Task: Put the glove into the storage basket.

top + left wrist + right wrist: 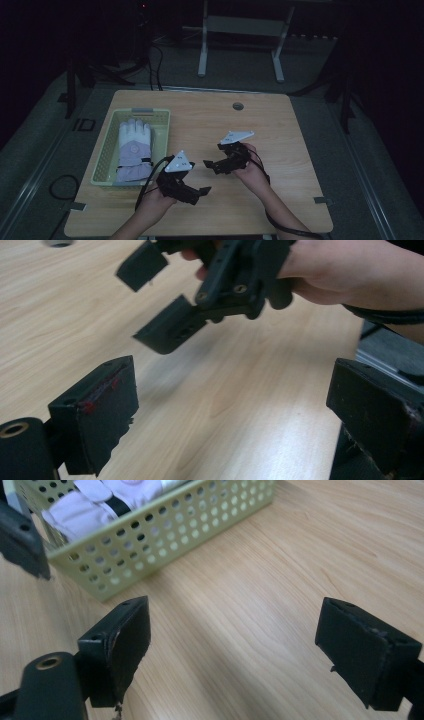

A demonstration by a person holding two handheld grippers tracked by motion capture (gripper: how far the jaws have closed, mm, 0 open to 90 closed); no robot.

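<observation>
The left gripper [192, 190] sits at six o'clock on the tabletop [280, 130], jaws wide and empty. Just past it, toward one o'clock, the right gripper [216, 165] points back at it, jaws also wide, empty. The two tips are near each other; a careless swing could knock them together. At nine o'clock the basket [162, 131] holds a white glove [134, 150]. The tabletop is pale wood with a cable hole [238, 106] at twelve o'clock. The room beyond is dark, another table's legs [202, 50] showing.
</observation>
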